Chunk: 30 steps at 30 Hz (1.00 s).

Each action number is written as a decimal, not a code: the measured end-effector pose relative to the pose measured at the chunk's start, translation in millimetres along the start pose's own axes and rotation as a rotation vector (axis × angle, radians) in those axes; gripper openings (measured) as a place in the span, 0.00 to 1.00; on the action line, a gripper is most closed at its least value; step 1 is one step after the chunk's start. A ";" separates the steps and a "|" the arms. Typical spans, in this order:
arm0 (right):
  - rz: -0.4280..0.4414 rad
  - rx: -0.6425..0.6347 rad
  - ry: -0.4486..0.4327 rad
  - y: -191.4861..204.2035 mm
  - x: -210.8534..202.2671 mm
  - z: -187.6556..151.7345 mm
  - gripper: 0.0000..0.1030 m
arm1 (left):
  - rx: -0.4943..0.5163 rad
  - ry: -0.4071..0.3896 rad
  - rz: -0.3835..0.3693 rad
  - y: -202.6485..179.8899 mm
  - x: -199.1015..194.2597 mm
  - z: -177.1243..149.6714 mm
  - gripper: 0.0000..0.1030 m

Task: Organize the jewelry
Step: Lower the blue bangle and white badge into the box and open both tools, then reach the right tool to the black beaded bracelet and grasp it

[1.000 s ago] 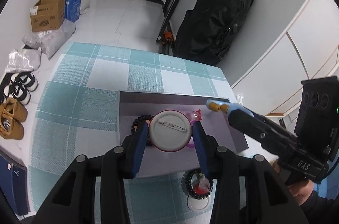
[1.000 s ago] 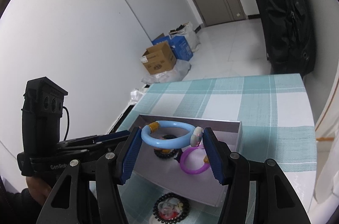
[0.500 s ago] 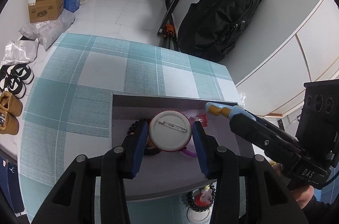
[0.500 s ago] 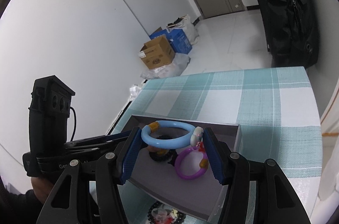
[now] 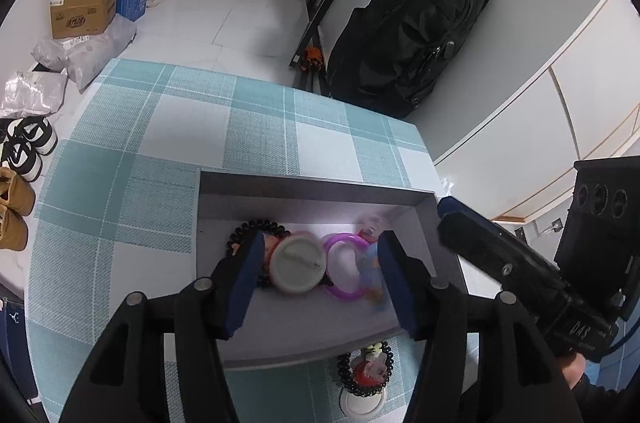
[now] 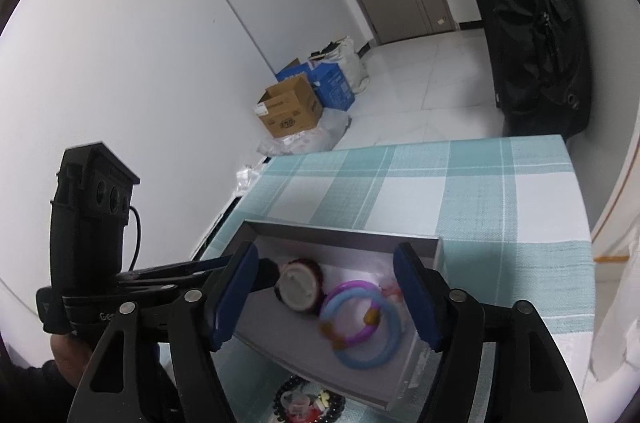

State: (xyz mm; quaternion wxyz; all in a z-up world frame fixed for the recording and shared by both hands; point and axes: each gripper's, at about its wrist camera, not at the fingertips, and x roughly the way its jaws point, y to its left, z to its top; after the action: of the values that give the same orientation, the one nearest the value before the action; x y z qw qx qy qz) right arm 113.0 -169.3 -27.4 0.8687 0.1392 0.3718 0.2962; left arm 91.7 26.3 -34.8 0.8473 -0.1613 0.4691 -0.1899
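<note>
A grey open box (image 5: 312, 189) (image 6: 340, 233) sits on the teal checked tablecloth. Inside lie a round white-backed badge (image 5: 298, 265) (image 6: 298, 287), a black bead bracelet (image 5: 248, 229), a purple ring (image 5: 346, 269) (image 6: 352, 289) and a blurred blue ring (image 6: 364, 329). My left gripper (image 5: 320, 275) is open and empty above the box. My right gripper (image 6: 324, 289) is open and empty above the box. Another black bead bracelet on a white badge (image 5: 366, 373) (image 6: 308, 401) lies on the cloth in front of the box.
The table's far edge (image 5: 256, 81) and right edge (image 6: 576, 223) drop to a tiled floor. A black bag (image 5: 404, 35) leans on the wall beyond. Cardboard boxes (image 5: 84, 9) and shoes (image 5: 24, 147) sit on the floor to the left.
Both grippers opened. The badge dropped from my left gripper into the box, and the blue ring dropped from my right gripper onto the purple ring in the box.
</note>
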 end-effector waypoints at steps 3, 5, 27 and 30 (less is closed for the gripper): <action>-0.004 0.016 -0.025 -3.2 -6.5 1.2 0.69 | 0.011 -0.001 0.018 -1.9 1.0 -1.4 0.52; -0.009 0.026 -0.033 -4.8 -9.3 1.3 0.70 | 0.015 -0.005 0.030 -2.2 -0.2 -3.3 0.52; -0.075 -0.024 -0.057 12.2 -39.0 -25.7 0.81 | 0.186 -0.113 0.108 -29.2 -35.3 -42.0 0.53; -0.081 -0.021 -0.050 11.6 -43.5 -31.9 0.82 | 0.226 -0.126 0.128 -33.6 -41.0 -51.3 0.53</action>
State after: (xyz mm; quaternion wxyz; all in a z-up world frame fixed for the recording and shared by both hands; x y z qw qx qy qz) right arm 61.1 -186.4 -19.4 0.8905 0.1221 0.3520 0.2610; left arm 22.1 11.4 -15.6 0.8982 -0.0465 0.3999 -0.1767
